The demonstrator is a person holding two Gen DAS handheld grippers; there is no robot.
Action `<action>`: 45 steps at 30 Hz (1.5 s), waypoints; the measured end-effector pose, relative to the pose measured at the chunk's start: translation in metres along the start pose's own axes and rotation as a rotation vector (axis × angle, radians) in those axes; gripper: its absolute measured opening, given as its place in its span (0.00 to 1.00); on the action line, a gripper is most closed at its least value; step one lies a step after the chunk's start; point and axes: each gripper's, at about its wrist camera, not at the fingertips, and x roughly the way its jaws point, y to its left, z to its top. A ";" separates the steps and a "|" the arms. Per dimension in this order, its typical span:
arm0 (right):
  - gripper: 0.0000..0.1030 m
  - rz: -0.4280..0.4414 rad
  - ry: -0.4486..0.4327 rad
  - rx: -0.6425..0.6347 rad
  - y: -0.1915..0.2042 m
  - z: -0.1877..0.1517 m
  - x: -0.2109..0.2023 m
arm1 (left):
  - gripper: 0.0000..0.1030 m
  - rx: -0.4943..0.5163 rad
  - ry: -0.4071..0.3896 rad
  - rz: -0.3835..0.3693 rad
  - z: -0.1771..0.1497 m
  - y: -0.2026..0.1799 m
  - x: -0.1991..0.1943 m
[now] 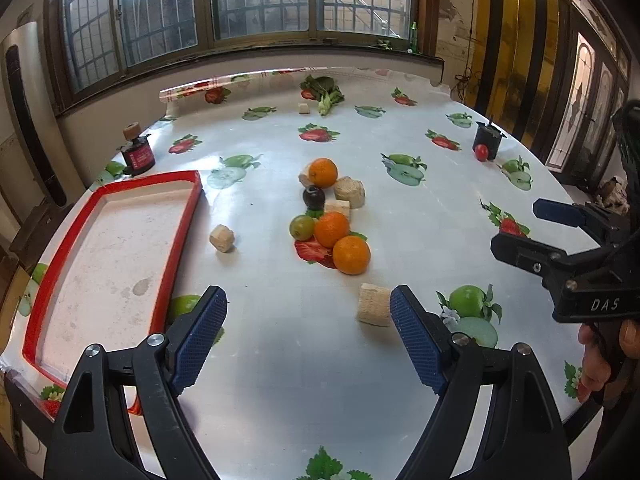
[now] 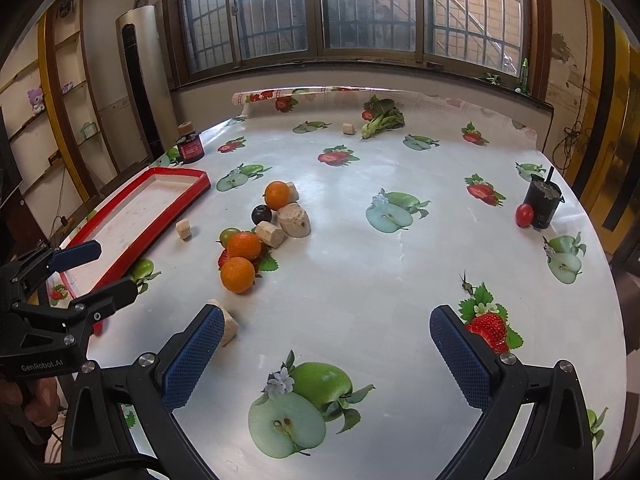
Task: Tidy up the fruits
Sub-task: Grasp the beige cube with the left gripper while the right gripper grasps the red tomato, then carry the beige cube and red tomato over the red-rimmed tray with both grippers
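Left tool (image 1: pixel 308 308) and right tool (image 2: pixel 326 334): both spread, holding nothing. 3 oranges (image 1: pixel 351 255), dark plum (image 1: pixel 313 197) and green fruit (image 1: pixel 302 227) cluster mid-tabletop (image 2: pixel 380 280). Red tray (image 1: pixel 176 236) at left edge, partly cut off.

Cork block (image 2: pixel 226 326): partly hidden behind the right gripper's left finger.
Red tray (image 2: pixel 120 258): near end covered by the left gripper (image 2: pixel 96 268).
Jar label (image 1: pixel 138 157): too small to read.
Small tan block (image 1: pixel 305 179): mostly hidden behind the far orange (image 1: pixel 323 172).

Left hand-held gripper (image 1: pixel 308 308) hovers, jaws wide apart, nothing between the pads. Right hand-held gripper (image 2: pixel 326 330) hovers too, jaws wide, holding nothing. A hand (image 1: pixel 600 360) grips its handle.
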 end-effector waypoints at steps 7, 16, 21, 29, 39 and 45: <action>1.00 -0.008 0.008 0.082 -0.030 -0.003 0.004 | 0.82 0.031 0.062 -0.035 -0.003 -0.016 0.020; 1.00 -0.057 0.027 0.192 -0.091 0.004 0.015 | 0.82 0.014 0.160 -0.097 -0.008 -0.020 0.050; 1.00 -0.090 0.019 0.297 -0.143 0.016 0.026 | 0.81 -0.017 0.244 -0.131 -0.005 -0.023 0.068; 0.88 -0.207 0.020 0.493 -0.226 0.039 0.066 | 0.79 0.003 0.315 -0.060 0.000 -0.030 0.086; 0.60 -0.344 0.070 0.528 -0.254 0.073 0.139 | 0.27 0.016 0.286 -0.104 0.009 -0.029 0.087; 0.30 -0.369 0.075 0.569 -0.263 0.074 0.158 | 0.27 -0.027 0.290 -0.188 0.006 -0.023 0.082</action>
